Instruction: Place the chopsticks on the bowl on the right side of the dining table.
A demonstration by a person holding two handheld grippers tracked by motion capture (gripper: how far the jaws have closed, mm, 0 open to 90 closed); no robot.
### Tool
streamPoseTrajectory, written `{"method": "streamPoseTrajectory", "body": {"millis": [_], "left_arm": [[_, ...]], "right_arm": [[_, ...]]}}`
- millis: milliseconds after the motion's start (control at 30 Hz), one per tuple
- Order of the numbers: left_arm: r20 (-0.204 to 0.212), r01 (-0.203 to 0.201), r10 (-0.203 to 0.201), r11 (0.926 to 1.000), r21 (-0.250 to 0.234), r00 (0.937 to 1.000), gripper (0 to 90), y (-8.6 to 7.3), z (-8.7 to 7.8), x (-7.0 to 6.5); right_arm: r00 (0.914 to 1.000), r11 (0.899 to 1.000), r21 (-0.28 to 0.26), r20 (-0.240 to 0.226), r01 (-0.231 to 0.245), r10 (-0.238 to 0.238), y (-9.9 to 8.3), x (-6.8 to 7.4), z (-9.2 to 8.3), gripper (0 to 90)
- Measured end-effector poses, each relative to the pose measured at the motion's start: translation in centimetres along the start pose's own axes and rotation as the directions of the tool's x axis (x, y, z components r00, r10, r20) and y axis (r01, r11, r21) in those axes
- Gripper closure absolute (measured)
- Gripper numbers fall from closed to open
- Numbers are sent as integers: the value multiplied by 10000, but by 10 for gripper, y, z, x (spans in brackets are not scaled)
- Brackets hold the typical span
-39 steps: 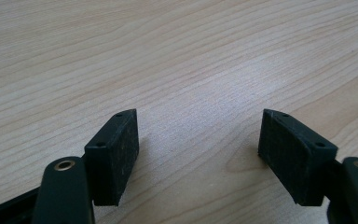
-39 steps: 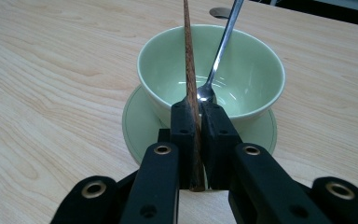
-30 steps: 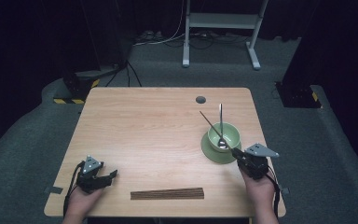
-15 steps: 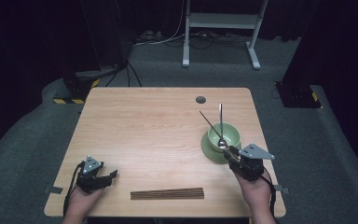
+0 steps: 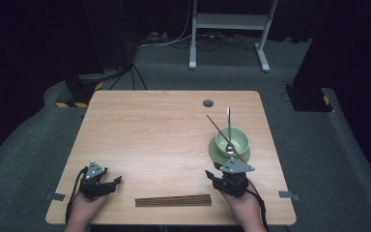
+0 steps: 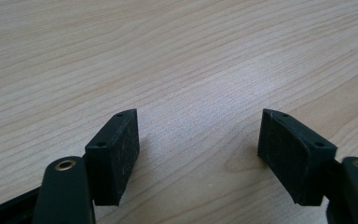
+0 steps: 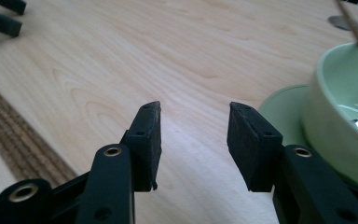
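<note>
The right gripper point(image 5: 212, 176) hovers low over the table point(image 5: 164, 135), its fingers point(image 7: 145, 140) parted with a clear gap and nothing between them; they have just been opening. Just beside those fingers, on the far side from the person's other hand, sits a pale green bowl point(image 5: 232, 140) on a matching saucer point(image 5: 216, 153); in the right gripper view the saucer's rim lies close by the outer finger without touching it. A metal spoon point(image 5: 229, 128) rests in the bowl with its handle pointing away from the person, and a thin dark stick point(image 5: 220, 130) leans across the bowl's rim. A flat dark wooden strip point(image 5: 173, 200) lies on the table near the person's edge, just short of the right fingers and towards the left hand.

The left gripper point(image 5: 117, 181) rests well apart from all this, its fingers point(image 6: 116, 154) spread wide over bare wood, holding nothing.
</note>
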State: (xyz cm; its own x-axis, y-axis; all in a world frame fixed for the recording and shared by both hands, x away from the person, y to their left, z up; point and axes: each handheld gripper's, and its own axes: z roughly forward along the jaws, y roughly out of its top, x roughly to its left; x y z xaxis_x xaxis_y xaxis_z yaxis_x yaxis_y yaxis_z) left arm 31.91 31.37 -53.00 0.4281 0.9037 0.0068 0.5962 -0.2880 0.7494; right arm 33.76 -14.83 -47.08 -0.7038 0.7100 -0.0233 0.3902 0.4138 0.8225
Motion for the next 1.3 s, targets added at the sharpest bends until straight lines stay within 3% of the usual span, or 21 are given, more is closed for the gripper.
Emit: {"method": "streamPoseTrajectory", "body": {"millis": [267, 333, 500, 567, 600, 933, 1300], "left_arm": [[-57, -17, 17, 10000, 0, 10000, 292, 0, 0, 0], [-122, -22, 22, 10000, -21, 9999, 292, 0, 0, -1], [-114, 20, -20, 10000, -9, 9999, 293, 0, 0, 0], [-101, 28, -28, 10000, 0, 9999, 292, 0, 0, 0], [-112, 22, -23, 10000, -9, 9999, 292, 0, 0, 0], [-83, 57, -57, 10000, -3, 9999, 295, 0, 0, 0], [-67, 81, -81, 10000, 2, 9999, 295, 0, 0, 0]], "right_arm": [[9955, 9985, 504, -929, 221, -173, -9, 23, 14, 556], [9908, 9969, 689, -1326, 366, -273, -11, 32, 23, 554], [9844, 9943, 832, -1686, 659, -512, -12, 42, 32, 552], [9800, 9941, 875, -1936, 641, -461, -12, 47, 35, 556], [9738, 9911, 1017, -2190, 858, -618, -13, 53, 39, 585], [9637, 9838, 1271, -2507, 1265, -916, -13, 69, 48, 646], [9577, 9827, 1415, -2774, 1198, -769, -13, 65, 49, 702]]}}
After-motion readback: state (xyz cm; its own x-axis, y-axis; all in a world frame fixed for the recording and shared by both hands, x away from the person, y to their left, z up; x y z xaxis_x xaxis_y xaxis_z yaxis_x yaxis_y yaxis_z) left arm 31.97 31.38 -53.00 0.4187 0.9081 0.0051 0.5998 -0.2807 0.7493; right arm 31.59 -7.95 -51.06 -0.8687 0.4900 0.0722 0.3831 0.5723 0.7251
